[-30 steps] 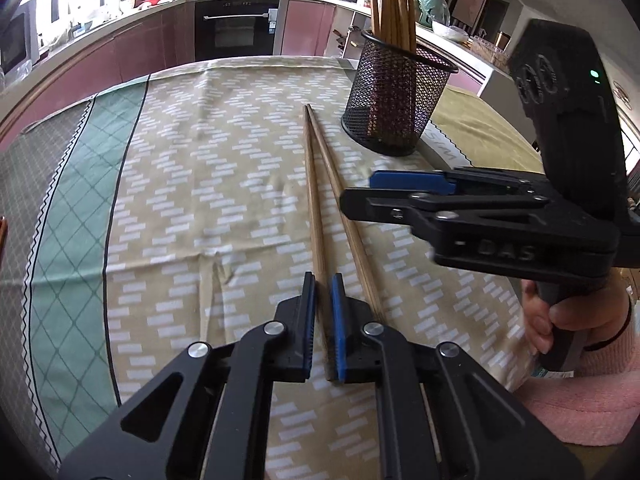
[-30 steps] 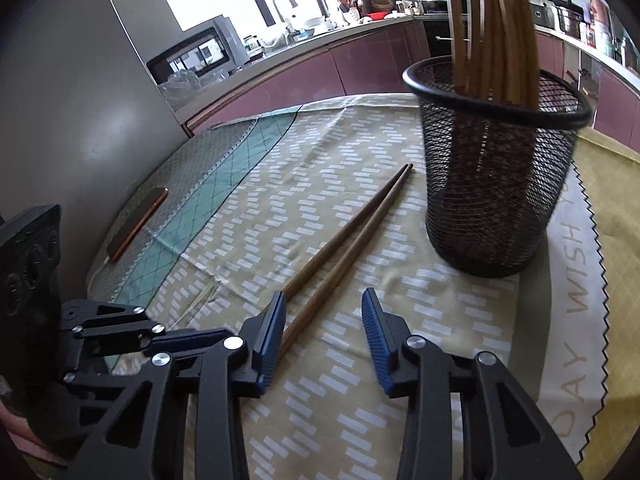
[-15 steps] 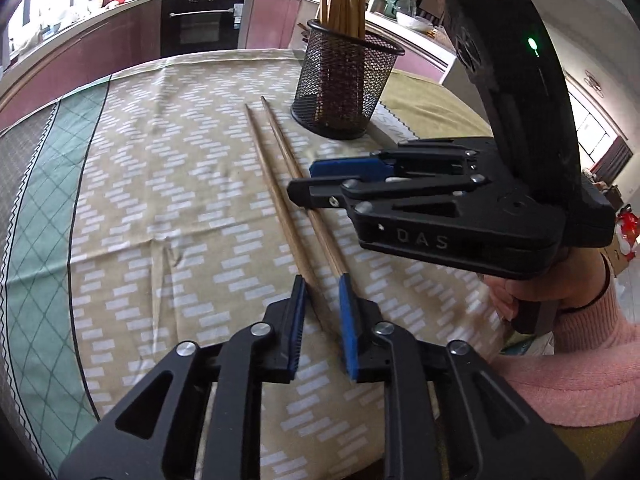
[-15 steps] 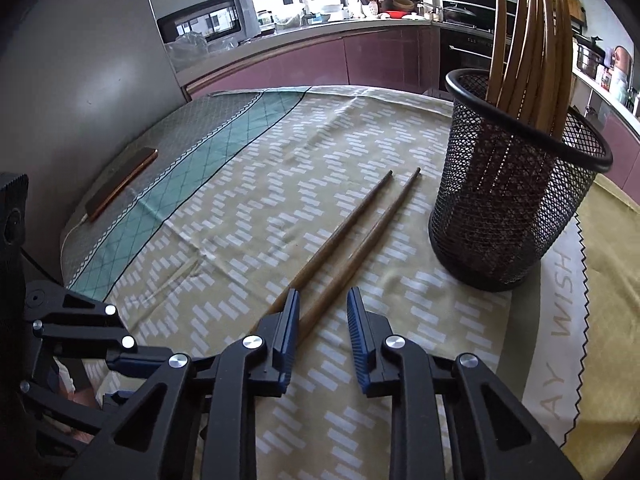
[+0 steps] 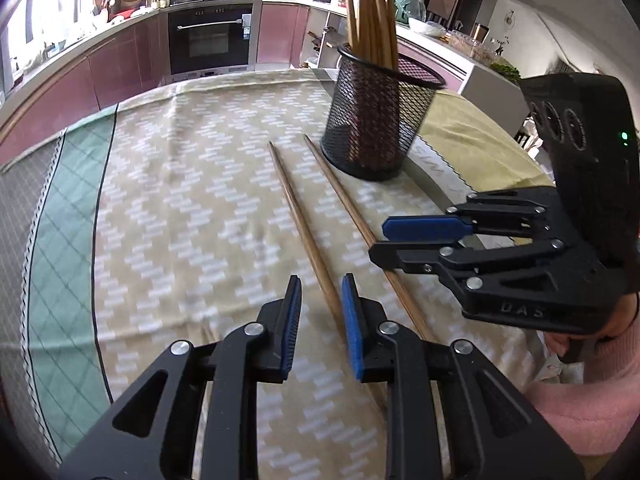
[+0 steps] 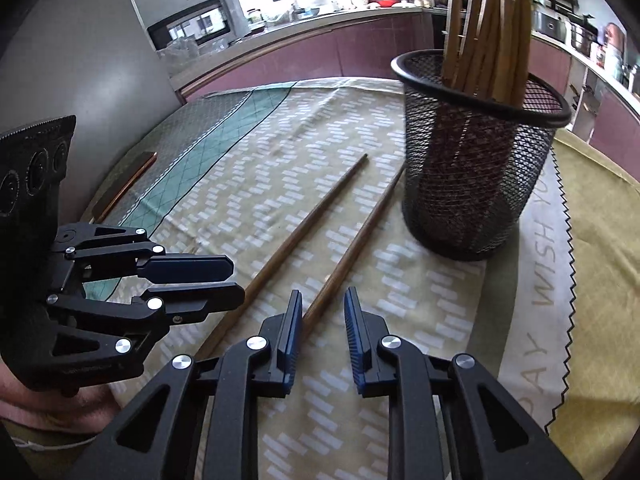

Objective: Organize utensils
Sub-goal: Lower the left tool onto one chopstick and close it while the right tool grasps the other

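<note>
1. Two long brown wooden chopsticks lie side by side on the cloth, close but apart, with their thin tips toward the black wire-mesh cup (image 5: 376,128). The outer chopstick (image 5: 298,216) is farther from the cup than the inner chopstick (image 6: 360,232), whose tip lies just beside the cup's base.
2. The left gripper (image 5: 320,280) straddles the thick end of the outer chopstick. Its blue pads are narrow and opening, and they are not pressing on the wood.
3. The right gripper (image 6: 322,292) straddles the thick end of the inner chopstick. Its jaws stand narrow with a gap showing, so nothing is held.
4. Step in hand, as judged: pick up each stick. Centre the wood between the pads, close squarely, lift the thick end first and keep the two tools from colliding.
5. The bundle of pale wooden chopsticks (image 5: 368,8) already in the cup leaves little room, so aim for a gap.
6. The patterned beige tablecloth (image 5: 180,200) has a green band and looks wrinkled. A flat brown slab (image 6: 124,188) lies at its far edge.
7. Beyond the table are pink kitchen cabinets, a built-in oven (image 5: 212,40) and a microwave (image 6: 188,28).
</note>
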`<state>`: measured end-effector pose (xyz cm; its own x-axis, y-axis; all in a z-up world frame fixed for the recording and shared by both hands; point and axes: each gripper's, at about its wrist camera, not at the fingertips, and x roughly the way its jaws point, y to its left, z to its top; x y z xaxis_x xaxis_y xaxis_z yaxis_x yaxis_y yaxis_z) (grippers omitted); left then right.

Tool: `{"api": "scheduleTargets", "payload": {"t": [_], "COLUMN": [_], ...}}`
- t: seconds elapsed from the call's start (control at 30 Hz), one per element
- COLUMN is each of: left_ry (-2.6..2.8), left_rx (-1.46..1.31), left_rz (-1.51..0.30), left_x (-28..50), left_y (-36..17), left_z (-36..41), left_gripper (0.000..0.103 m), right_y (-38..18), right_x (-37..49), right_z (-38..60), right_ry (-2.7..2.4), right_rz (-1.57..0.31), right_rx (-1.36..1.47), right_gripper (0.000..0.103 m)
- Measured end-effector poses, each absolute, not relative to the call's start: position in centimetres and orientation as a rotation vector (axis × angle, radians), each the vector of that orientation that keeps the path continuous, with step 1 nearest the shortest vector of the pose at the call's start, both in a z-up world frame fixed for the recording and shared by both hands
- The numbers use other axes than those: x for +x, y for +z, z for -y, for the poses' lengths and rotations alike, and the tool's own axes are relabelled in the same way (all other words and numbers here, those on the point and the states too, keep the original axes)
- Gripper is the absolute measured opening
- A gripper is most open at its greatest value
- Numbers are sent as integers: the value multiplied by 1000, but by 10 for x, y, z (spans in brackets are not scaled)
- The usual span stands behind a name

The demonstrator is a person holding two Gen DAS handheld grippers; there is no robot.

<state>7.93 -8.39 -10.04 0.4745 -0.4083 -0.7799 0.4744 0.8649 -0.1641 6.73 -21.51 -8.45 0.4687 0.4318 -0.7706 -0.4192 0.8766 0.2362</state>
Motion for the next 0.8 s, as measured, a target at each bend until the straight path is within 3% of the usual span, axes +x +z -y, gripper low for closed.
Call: {"api": "scheduleTargets", "payload": {"t": [0.23,0.5,0.67,0.8], "left_ry": [-504,-475,-458,-448], "left_rx": [123,157,142,124], "left_rz": [-941,-945,-943,-943], "left_x": [107,124,128,127], "left_y": [-103,-106,-107,-108], "left_z": [96,104,105,103], "left_gripper": [26,24,13,12], "right_y": [-88,-88,-88,-88], "right_x": [80,95,100,102], "right_z": [216,216,212,212], "right_ry": [490,475,469,463], "right_rz": [-933,-921,-920,-919], "right_rx": [55,52,51,74], "right_gripper": [29,24,21,16]}}
